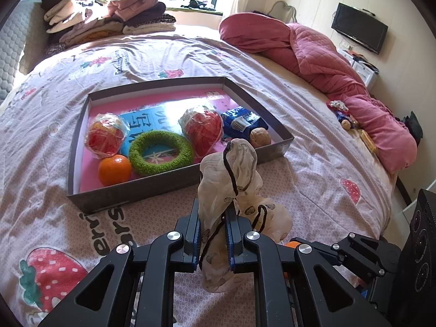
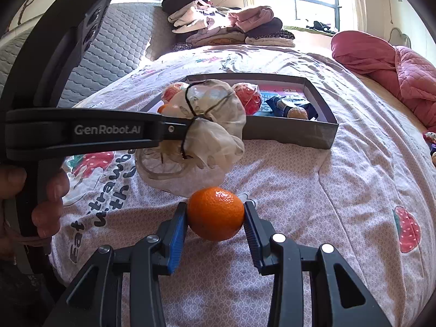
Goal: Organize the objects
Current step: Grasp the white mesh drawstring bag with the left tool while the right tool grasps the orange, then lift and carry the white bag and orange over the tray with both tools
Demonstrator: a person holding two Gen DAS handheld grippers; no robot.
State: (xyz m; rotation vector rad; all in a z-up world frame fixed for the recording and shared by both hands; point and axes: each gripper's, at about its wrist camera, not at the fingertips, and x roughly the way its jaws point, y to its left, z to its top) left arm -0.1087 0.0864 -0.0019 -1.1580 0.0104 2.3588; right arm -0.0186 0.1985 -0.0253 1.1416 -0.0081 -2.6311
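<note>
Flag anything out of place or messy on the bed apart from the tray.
A few small items, seemingly snacks, lie loose against the crumpled pink quilt at the bed's right edge, outside the tray. The sheer drawstring pouch is bunched up in the left gripper. Nothing looks spilled or broken.

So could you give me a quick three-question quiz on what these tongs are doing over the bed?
1. True or false: the right tongs grip an orange.
2. What do the left tongs hold? A) green ring B) drawstring pouch C) walnut
3. What fruit lies in the box beside the green ring?

Key: 1 true; 2 B, the drawstring pouch; 3 an orange.
</note>
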